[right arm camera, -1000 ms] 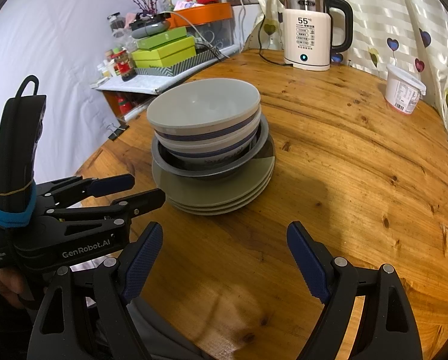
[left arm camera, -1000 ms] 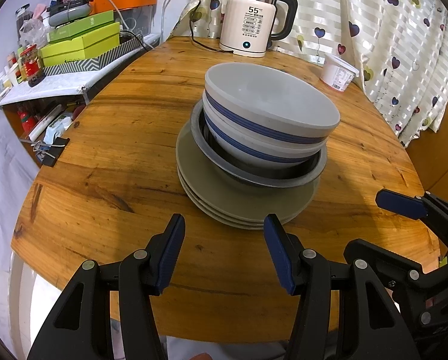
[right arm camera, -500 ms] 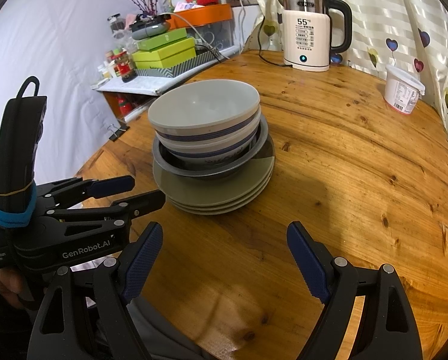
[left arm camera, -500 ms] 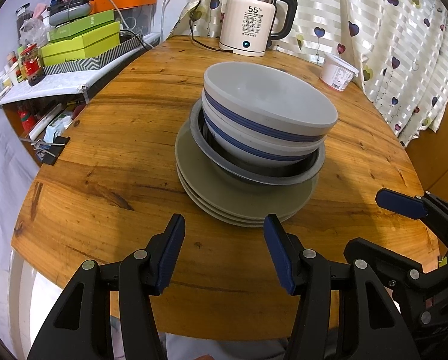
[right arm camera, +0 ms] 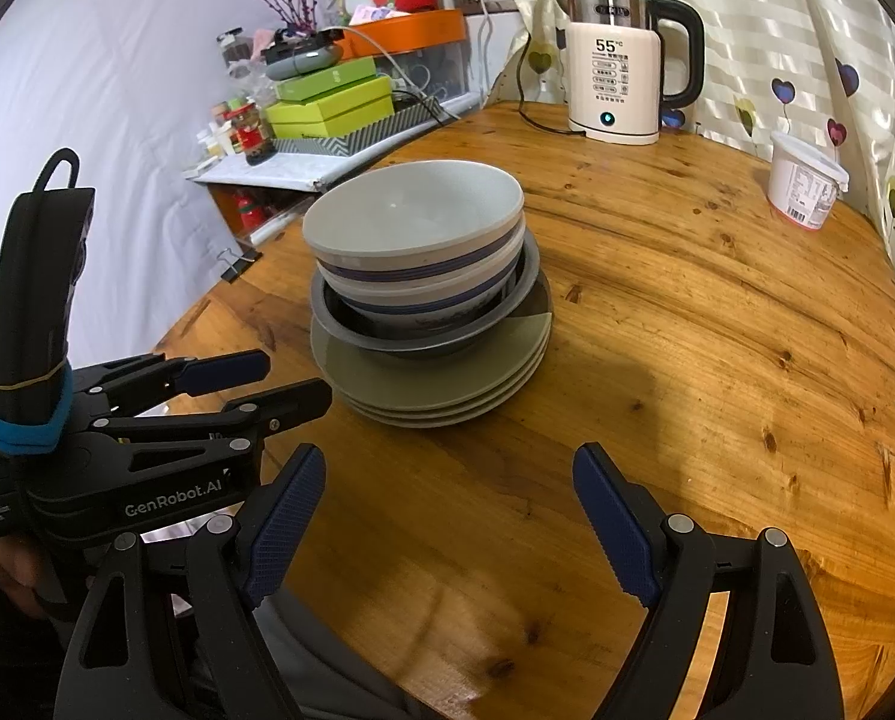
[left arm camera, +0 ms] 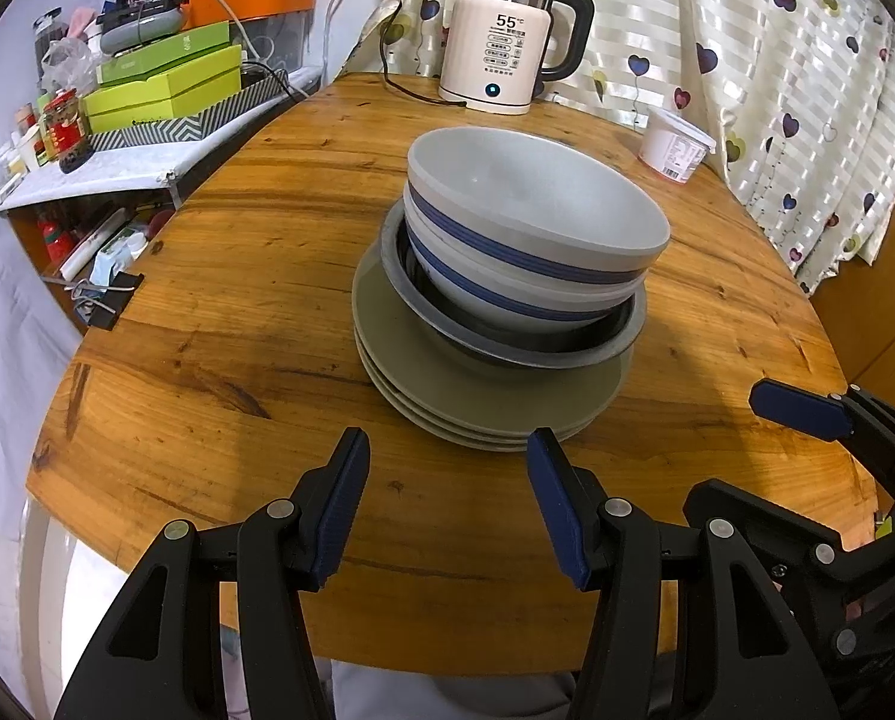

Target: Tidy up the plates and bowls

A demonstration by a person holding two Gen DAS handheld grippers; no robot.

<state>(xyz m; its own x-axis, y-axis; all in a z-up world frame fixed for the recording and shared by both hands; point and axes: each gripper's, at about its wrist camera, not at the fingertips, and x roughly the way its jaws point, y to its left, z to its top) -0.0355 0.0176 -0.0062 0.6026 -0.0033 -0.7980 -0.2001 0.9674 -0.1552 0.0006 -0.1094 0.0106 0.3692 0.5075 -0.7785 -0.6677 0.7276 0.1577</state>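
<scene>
On the round wooden desk [left arm camera: 255, 300], two blue-banded bowls [left arm camera: 531, 228] nest in a grey metal bowl [left arm camera: 507, 348] atop three stacked plates [left arm camera: 483, 414]. The left gripper [left arm camera: 447, 504] and right gripper [right arm camera: 447, 528] hover near the stack, jaws released, grasping nothing.

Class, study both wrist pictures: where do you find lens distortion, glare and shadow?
Left wrist view: fisheye bends the table edge, corners go black, and a soft shadow lies right of the plates. Right wrist view: glare whitens the curtain, a dim shadow falls beside the plates, and the top bowl is sharp.
</scene>
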